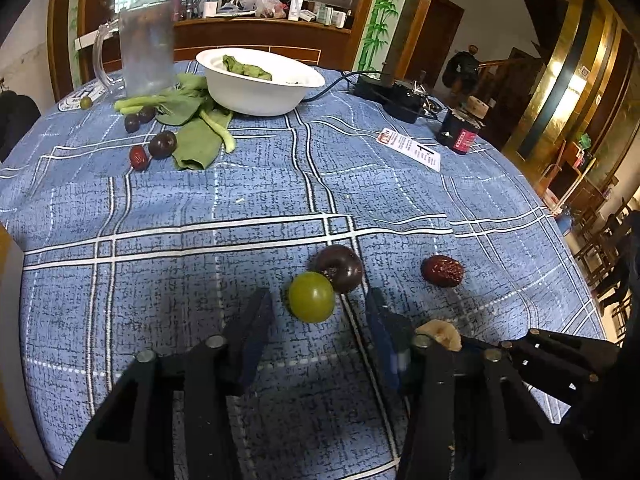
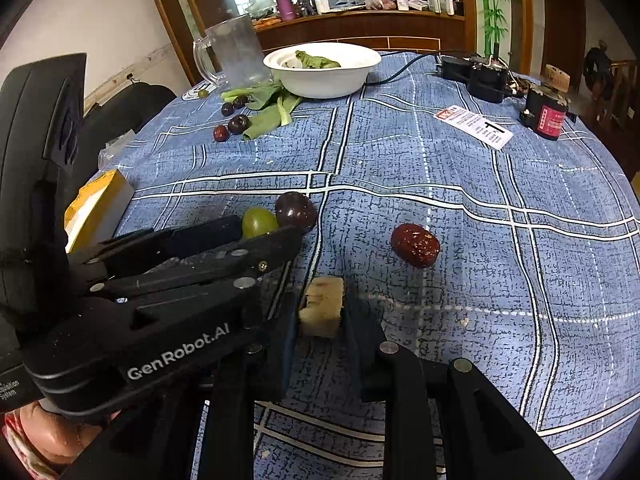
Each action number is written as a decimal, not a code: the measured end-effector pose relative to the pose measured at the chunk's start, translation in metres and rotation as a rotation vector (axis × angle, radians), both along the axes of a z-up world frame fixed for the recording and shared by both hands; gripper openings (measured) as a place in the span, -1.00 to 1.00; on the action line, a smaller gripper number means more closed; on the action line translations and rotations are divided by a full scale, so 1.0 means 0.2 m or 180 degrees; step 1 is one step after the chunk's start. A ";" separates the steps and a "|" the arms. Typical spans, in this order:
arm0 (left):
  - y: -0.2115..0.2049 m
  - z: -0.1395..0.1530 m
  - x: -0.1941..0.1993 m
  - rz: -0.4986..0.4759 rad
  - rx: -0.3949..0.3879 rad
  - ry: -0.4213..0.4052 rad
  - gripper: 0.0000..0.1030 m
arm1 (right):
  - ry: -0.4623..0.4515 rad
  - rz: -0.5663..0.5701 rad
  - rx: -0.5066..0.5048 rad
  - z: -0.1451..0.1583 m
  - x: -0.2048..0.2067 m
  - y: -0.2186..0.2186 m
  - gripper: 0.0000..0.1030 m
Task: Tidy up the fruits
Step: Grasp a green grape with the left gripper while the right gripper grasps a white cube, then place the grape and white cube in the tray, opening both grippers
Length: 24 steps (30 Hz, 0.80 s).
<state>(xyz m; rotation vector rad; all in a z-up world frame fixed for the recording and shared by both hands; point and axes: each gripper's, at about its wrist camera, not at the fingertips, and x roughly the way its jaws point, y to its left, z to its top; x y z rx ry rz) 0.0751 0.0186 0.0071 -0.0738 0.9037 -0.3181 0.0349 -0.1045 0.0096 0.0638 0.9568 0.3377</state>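
A green grape touches a dark plum on the blue checked tablecloth, with a red date to their right. My left gripper is open, its fingers either side of the grape just short of it. My right gripper is shut on a pale fruit chunk, held beside the left gripper; the chunk also shows in the left wrist view. The grape, plum and date show in the right wrist view.
A white bowl with a green leaf stands at the back. Loose leaves, dark plums, a red date and a small green grape lie by a clear mug. A dark jar, card, charger at right.
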 end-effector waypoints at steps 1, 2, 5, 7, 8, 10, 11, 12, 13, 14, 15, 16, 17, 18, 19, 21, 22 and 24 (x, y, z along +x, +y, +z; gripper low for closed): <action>0.01 0.00 0.00 -0.0014 0.0003 0.0012 -0.59 | -0.0013 -0.0001 -0.0016 0.00 0.00 0.00 -0.54; 0.01 0.00 0.00 -0.0024 -0.0024 0.0017 -0.59 | -0.0021 0.0000 -0.0028 0.00 0.00 0.00 -0.54; 0.04 0.01 0.00 -0.0008 -0.0027 -0.0015 -0.59 | -0.0042 -0.0004 -0.0051 0.00 -0.01 0.01 -0.54; 0.05 0.02 -0.01 0.0028 -0.0004 -0.0069 -0.59 | -0.0045 -0.0002 -0.0049 0.00 -0.01 0.01 -0.54; 0.05 0.02 -0.02 0.0043 -0.0011 -0.0084 -0.59 | -0.0047 0.0000 -0.0042 0.00 -0.01 0.01 -0.54; 0.07 0.03 -0.03 0.0076 -0.0021 -0.0105 -0.59 | -0.0066 0.0016 -0.0025 0.01 -0.02 0.01 -0.54; 0.07 0.03 -0.03 0.0092 -0.0021 -0.0112 -0.59 | -0.0081 0.0027 -0.0015 0.02 -0.02 0.02 -0.54; 0.08 0.04 -0.04 0.0107 -0.0022 -0.0118 -0.59 | -0.0107 0.0045 0.0004 0.02 -0.03 0.02 -0.54; 0.08 0.04 -0.05 0.0112 -0.0029 -0.0121 -0.59 | -0.0139 0.0065 0.0032 0.04 -0.04 0.02 -0.54; 0.08 0.05 -0.06 0.0118 -0.0040 -0.0131 -0.59 | -0.0171 0.0091 0.0066 0.05 -0.05 0.02 -0.54; 0.09 0.07 -0.07 0.0139 -0.0054 -0.0154 -0.59 | -0.0196 0.0119 0.0100 0.06 -0.05 0.03 -0.56; 0.10 0.08 -0.09 0.0163 -0.0046 -0.0185 -0.59 | -0.0230 0.0157 0.0120 0.07 -0.06 0.04 -0.57; 0.11 0.11 -0.11 0.0188 -0.0037 -0.0220 -0.59 | -0.0270 0.0188 0.0134 0.08 -0.07 0.05 -0.58; 0.12 0.13 -0.14 0.0213 -0.0038 -0.0264 -0.59 | -0.0309 0.0222 0.0140 0.09 -0.09 0.06 -0.60; 0.14 0.15 -0.17 0.0243 -0.0042 -0.0302 -0.59 | -0.0347 0.0265 0.0130 0.10 -0.10 0.08 -0.67; 0.19 0.21 -0.24 0.0325 -0.0095 -0.0373 -0.59 | -0.0400 0.0322 0.0066 0.11 -0.12 0.11 -0.71; 0.23 0.23 -0.28 0.0371 -0.0135 -0.0395 -0.59 | -0.0445 0.0339 0.0002 0.11 -0.13 0.12 -0.71; 0.31 0.26 -0.35 0.0465 -0.0187 -0.0417 -0.59 | -0.0573 0.0319 -0.0078 0.13 -0.14 0.12 -0.71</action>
